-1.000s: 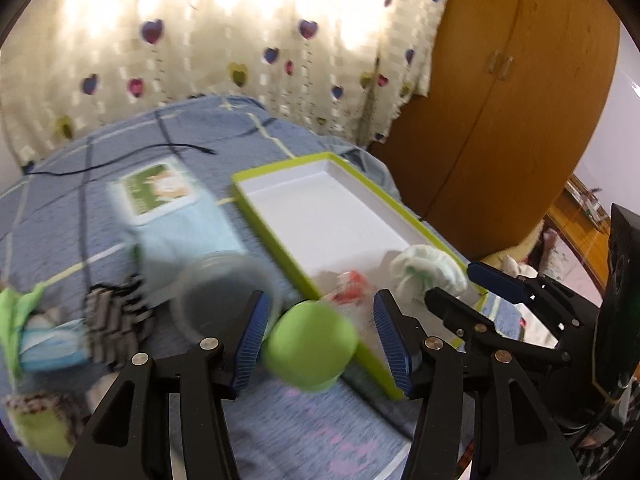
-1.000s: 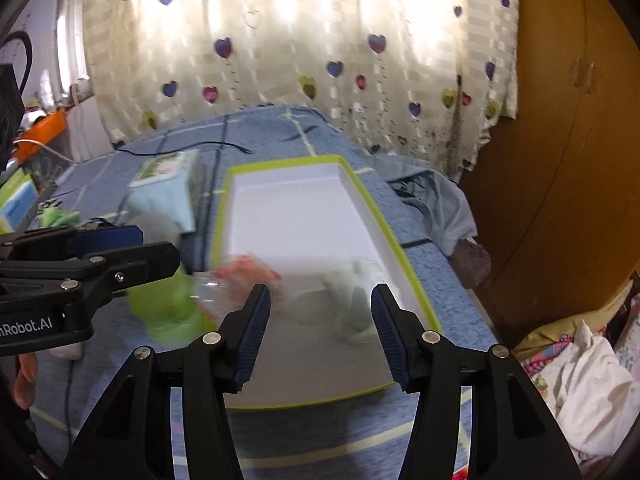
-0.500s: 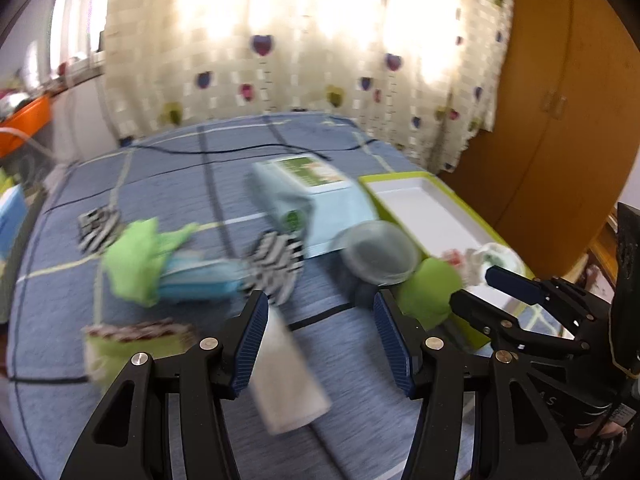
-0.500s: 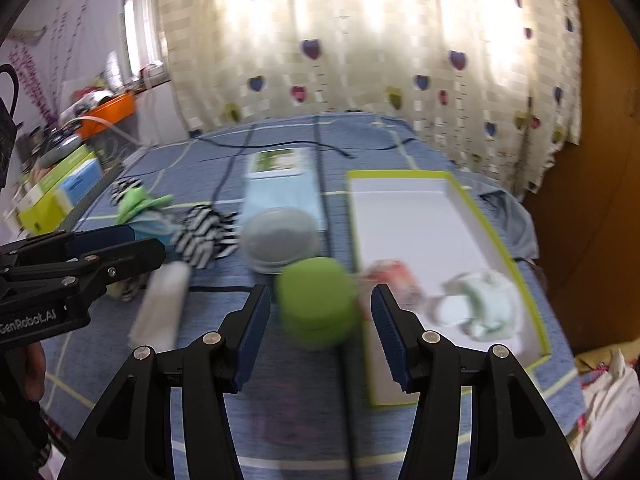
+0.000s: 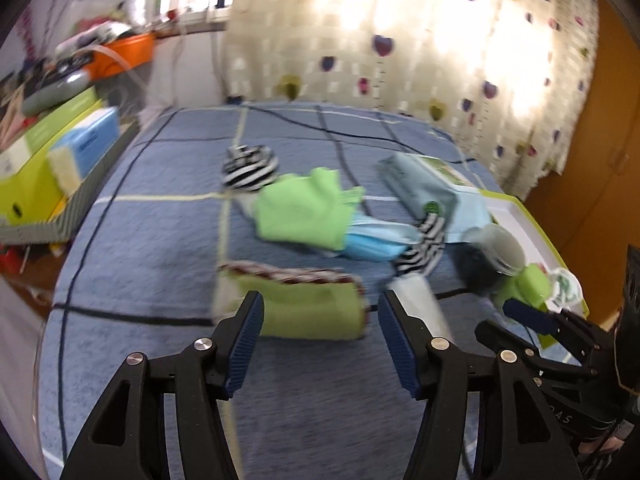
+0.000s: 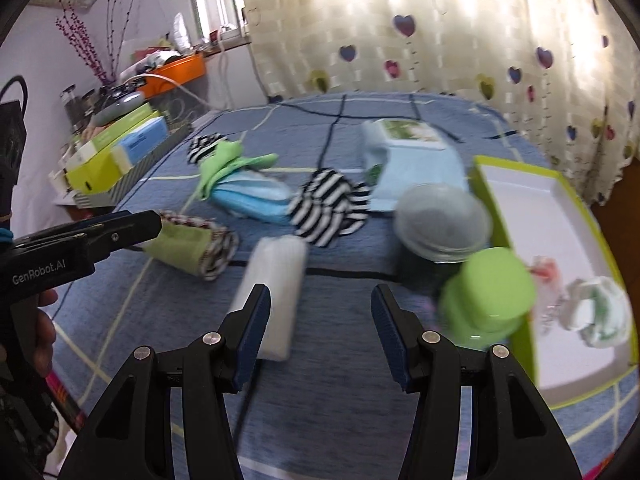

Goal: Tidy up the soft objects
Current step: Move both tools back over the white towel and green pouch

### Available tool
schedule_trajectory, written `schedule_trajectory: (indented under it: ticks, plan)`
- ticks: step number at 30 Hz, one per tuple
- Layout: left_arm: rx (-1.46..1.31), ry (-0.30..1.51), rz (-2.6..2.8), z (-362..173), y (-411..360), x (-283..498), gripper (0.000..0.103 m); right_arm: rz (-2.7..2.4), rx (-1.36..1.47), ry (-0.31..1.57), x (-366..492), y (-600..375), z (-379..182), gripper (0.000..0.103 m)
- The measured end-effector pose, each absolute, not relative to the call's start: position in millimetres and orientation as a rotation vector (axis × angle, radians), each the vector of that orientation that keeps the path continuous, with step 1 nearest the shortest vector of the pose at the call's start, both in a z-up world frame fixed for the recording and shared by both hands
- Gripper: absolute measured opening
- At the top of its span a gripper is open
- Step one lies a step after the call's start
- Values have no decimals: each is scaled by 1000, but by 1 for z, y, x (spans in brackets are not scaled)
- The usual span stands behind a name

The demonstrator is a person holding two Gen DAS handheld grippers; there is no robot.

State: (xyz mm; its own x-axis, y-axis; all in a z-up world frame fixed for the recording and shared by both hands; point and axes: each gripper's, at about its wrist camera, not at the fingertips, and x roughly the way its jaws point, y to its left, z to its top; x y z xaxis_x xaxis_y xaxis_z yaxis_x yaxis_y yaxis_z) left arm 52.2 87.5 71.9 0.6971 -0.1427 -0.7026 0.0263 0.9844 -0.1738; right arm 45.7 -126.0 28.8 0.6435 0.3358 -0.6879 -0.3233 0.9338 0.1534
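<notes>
Both grippers swung off the tray toward the pile; the left gripper (image 5: 320, 340), jaws just opening wider with nothing between them, now faces the rolled green towel (image 5: 308, 308). Right gripper (image 6: 320, 330) is spread and empty near the white roll (image 6: 276, 284). Looks like the reach-and-pick step, so next it needs lowering around the towel, then carrying to the green-rimmed tray (image 6: 532, 224) farther right.

Soft items scattered on the blue quilted bedspread (image 6: 320, 400).
A rolled green cloth with striped trim (image 5: 308, 304) lies beside a white roll (image 6: 276, 296); a striped black-and-white sock (image 6: 328, 212) touches blue folded fabric (image 6: 252, 196).
</notes>
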Motion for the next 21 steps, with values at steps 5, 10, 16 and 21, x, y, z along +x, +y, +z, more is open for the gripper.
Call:
schedule_trajectory:
  ticks: [5, 10, 16, 21]
  plan:
    - [-198, 819, -45, 61, 111, 53, 64, 418, 60, 815, 55, -114, 19, 54]
    - [-296, 862, -56, 47, 128, 61, 65, 409, 48, 849, 63, -104, 10, 54]
    - [-410, 916, -47, 28, 141, 68, 65, 419, 26, 877, 71, -92, 1, 54]
    - [-459, 946, -91, 20, 132, 79, 65, 432, 14, 893, 74, -85, -5, 54]
